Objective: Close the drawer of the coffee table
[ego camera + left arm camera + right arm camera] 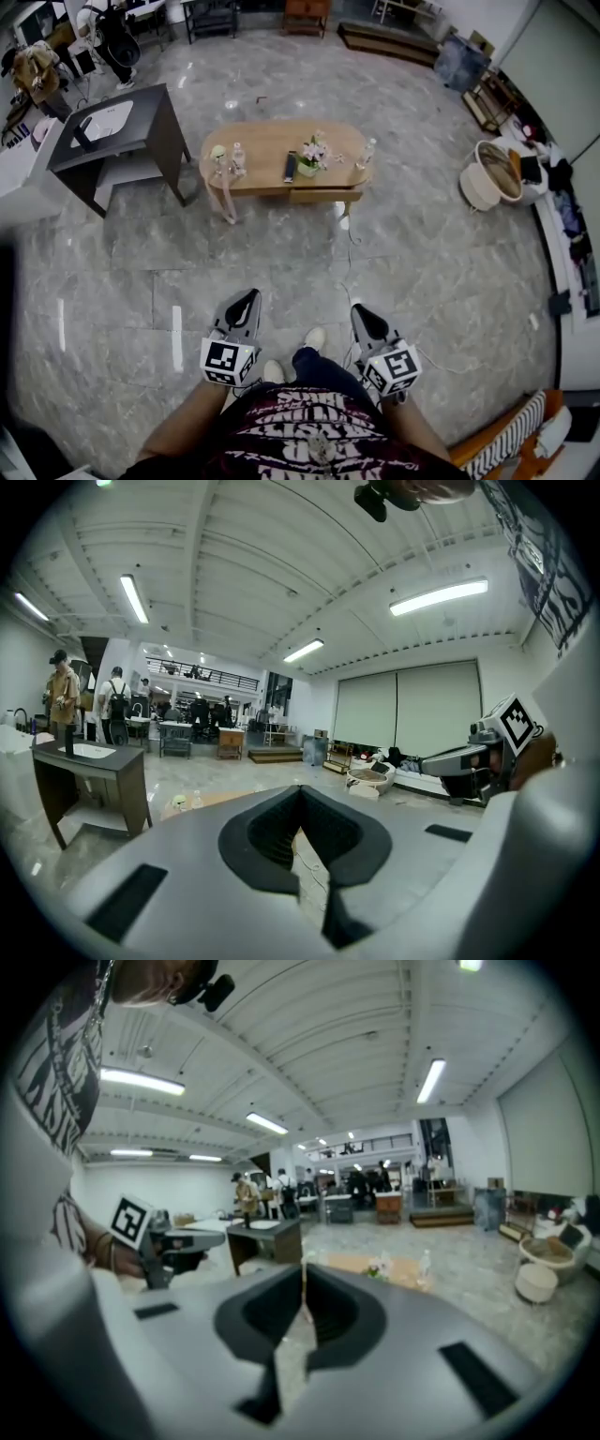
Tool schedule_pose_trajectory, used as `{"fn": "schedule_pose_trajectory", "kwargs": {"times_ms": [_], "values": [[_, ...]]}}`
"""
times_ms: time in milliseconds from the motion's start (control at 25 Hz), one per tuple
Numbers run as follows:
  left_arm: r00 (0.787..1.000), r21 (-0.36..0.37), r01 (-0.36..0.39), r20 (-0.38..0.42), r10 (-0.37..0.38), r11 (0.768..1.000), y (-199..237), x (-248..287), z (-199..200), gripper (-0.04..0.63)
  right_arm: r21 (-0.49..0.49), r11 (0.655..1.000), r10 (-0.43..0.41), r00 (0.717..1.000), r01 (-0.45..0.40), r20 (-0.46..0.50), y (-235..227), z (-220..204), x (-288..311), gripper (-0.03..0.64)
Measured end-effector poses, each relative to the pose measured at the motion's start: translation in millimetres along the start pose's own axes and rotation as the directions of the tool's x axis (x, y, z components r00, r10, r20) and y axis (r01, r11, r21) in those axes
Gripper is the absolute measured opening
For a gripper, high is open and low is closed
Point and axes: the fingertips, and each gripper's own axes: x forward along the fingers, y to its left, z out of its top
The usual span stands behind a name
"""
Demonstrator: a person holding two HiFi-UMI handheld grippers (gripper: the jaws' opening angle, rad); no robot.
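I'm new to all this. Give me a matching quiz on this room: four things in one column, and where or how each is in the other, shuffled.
1 drawer
2 remote
3 dark desk
4 left gripper

A jaws shut, empty
B on the coffee table top
C left of the coffee table, head view
D under the coffee table top, near side

Pairs: 1-D, 2-B, 3-C, 4-A

Grey stone floor [281,272]; dark desk [155,112] left; ceiling strip lights [441,594]; possibly blinds [403,705] beyond.
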Motion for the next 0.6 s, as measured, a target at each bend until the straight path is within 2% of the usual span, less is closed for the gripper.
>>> {"fn": "schedule_pose_trajectory", "kwargs": {"times_ms": [360,600], "values": [[0.999,-0.005,0.023,-0.045,-0.023,1.000,-18.0,57.2,0.2,0.023,0.036,0.999,-0.026,0.999,0.024,0.041,-60.3,7.6,11.7,0.035],[1.000,0.048,-0.007,-0.019,0.008,0.999,-24.4,108.7,32.4,0.023,0.052,0.998,-0.038,0.995,0.034,0.089,-124.1,35.4,23.3,0.035]]}}
